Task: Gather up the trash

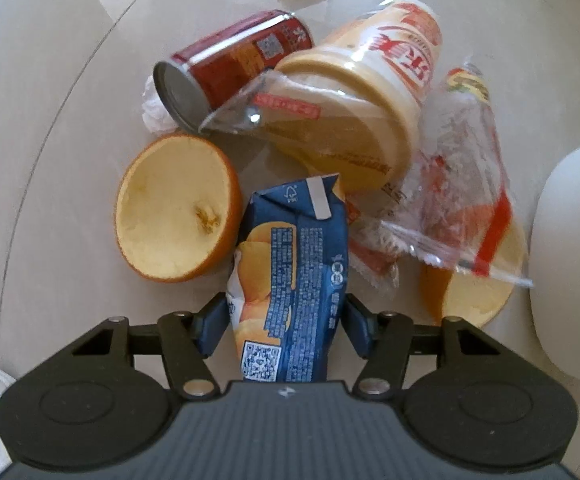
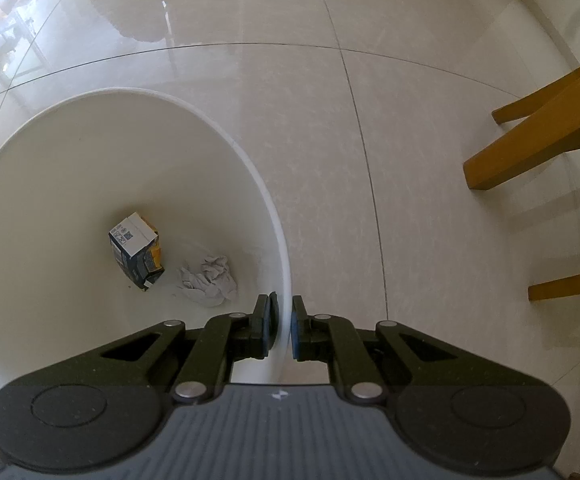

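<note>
Altogether two orange peels, one can.

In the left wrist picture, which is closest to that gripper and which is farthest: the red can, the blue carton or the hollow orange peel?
1. Blue carton: between the left gripper's fingers.
2. Orange peel: just beyond, to the left.
3. Red can: farthest, lying on its side behind the peel.

Glossy pale floor tiles carry a shiny metal can, a smooth plastic cup, crinkled clear film wrappers, a creased printed-paper juice carton and matt, pithy orange peel, while the smooth white plastic bin holds crumpled tissue beside varnished wooden chair legs.
</note>
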{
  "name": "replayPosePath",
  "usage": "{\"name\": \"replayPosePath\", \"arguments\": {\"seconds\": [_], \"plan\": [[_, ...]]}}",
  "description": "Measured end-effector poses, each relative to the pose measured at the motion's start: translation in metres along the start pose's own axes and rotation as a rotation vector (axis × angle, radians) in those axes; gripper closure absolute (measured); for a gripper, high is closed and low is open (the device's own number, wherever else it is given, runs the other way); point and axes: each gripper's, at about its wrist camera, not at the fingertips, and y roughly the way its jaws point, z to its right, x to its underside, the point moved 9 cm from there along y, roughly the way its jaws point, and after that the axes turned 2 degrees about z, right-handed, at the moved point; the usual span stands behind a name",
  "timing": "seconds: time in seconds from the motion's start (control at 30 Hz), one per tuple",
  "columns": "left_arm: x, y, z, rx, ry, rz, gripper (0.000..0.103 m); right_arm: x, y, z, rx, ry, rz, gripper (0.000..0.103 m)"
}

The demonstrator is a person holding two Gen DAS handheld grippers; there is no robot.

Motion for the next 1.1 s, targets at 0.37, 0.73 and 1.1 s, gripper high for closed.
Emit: {"name": "replayPosePath", "arguments": {"seconds": [0.37, 0.73, 1.1], "plan": [[0.007, -0.045, 0.014, 0.02, 0.121, -0.042, 0.044, 0.0, 0.001, 0.002, 0.003, 0.022, -0.007, 0.091], [-0.005, -0.094, 0.026, 0.058, 0.239, -0.05, 0.087, -0.001, 0.001, 0.003, 0.002, 0.029, -0.013, 0.091], [0.017, -0.079, 0.058, 0.049, 0.575, 0.038, 0.02, 0.004, -0.001, 0.003, -0.01, 0.023, -0.004, 0.091]]}}
